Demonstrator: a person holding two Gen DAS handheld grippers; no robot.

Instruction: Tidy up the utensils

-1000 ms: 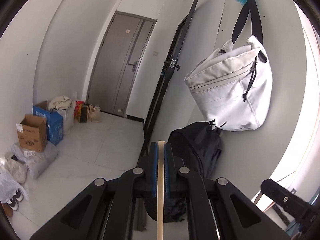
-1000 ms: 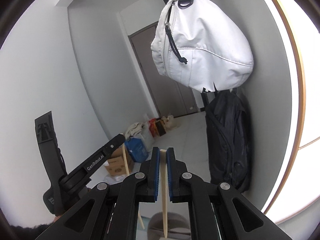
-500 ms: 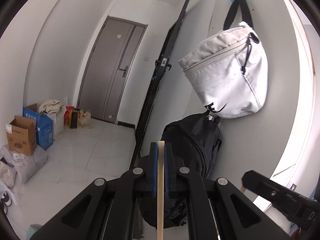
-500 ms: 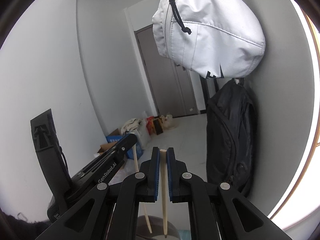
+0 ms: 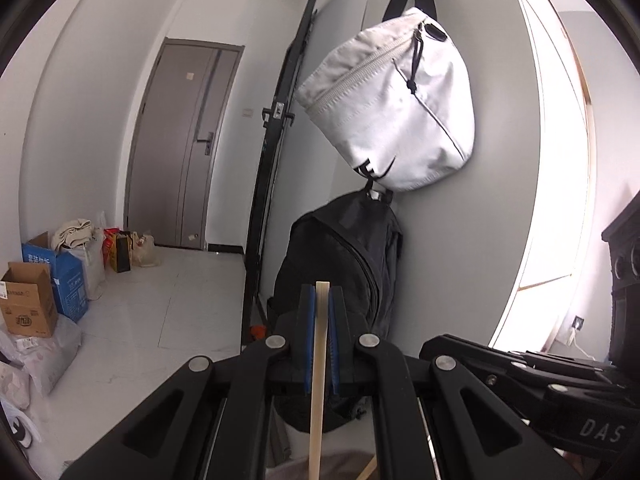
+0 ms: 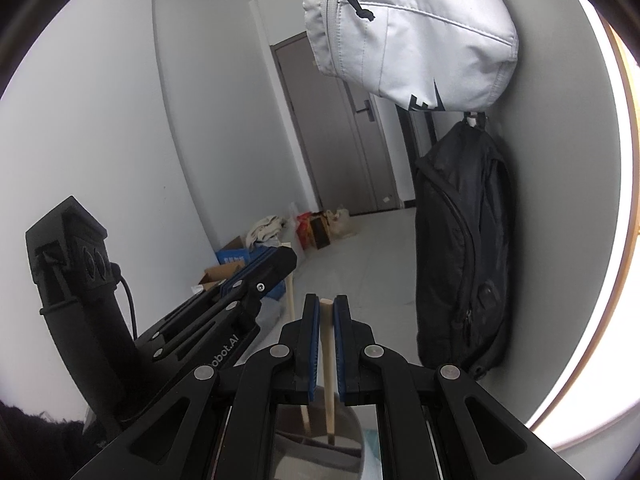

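My left gripper (image 5: pixel 319 300) is shut on a pale wooden chopstick (image 5: pixel 317 384) that hangs down between its blue pads. My right gripper (image 6: pixel 327 312) is shut on a second wooden chopstick (image 6: pixel 329 376), whose lower end reaches into a grey round holder (image 6: pixel 288 452) at the bottom of the right wrist view. The left gripper (image 6: pixel 256 272) shows at the left of that view, with its chopstick (image 6: pixel 291 296) reaching down into the same holder. The right gripper's body (image 5: pixel 532 384) shows low right in the left wrist view.
A white bag (image 5: pixel 396 108) and a black backpack (image 5: pixel 344 280) hang on the wall ahead. A grey door (image 5: pixel 188 144) stands at the end of the hall. Cardboard and blue boxes (image 5: pixel 40 288) and bags sit on the floor at left.
Both grippers have tilted and come down, so the hanging bags ride higher in the views. The two grippers have drawn closer together. The chopstick ends now sit lower in the grey holder.
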